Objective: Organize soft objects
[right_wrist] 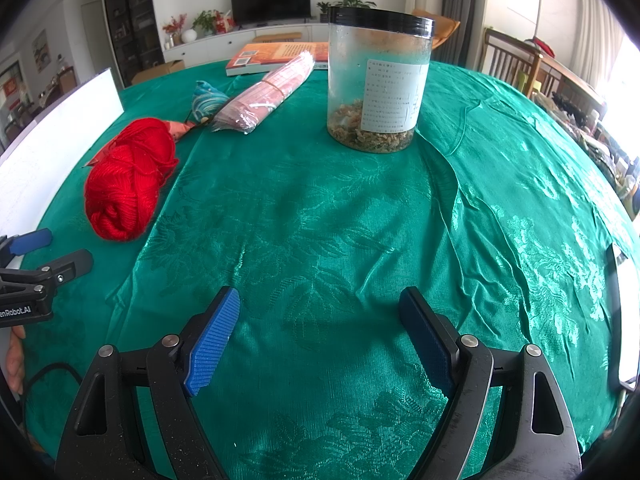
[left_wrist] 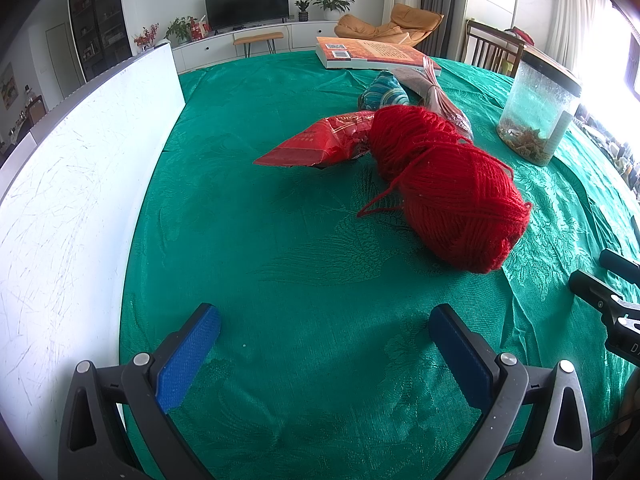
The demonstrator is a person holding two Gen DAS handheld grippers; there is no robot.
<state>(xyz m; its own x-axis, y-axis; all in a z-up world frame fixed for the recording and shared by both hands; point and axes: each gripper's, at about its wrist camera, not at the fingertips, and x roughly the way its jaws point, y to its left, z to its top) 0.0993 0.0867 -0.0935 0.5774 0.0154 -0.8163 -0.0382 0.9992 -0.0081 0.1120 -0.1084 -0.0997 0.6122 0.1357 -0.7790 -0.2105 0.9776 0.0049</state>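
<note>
A: Two grippers up, both with jaws wide apart, nothing between them. Sweep left to right?

B: Far left, white board [left_wrist: 80, 184] standing on edge along the worktop [left_wrist: 280, 240]. Left gripper [left_wrist: 325, 322] hovers low over bare green cloth. Ahead and to its right, red foil packet [left_wrist: 316, 144], then red yarn skein [left_wrist: 452, 184] touching it, near the board side of the worktop, a loose strand trailing off the near side.

A: Beyond that?

B: Blue-striped soft item [right_wrist: 208, 98], pink wrapped bundle [right_wrist: 268, 94], book [right_wrist: 276, 56] at the back, clear jar [right_wrist: 378, 84] with black lid farthest right. Right gripper [right_wrist: 320, 312] sits over empty cloth in front of the jar.

A: Handling on the yarn?

B: Likely light and very squashy; it should compress under the pads. Best taken across the fat middle of the near lobe, not by the strand, which would probably just unwind. Cloth beneath is wrinkled, could snag.

A: Gaps?

B: Blue item half hidden behind yarn and bundle; can't say what it is. Packet print illegible. No bin visible for the soft things.
</note>
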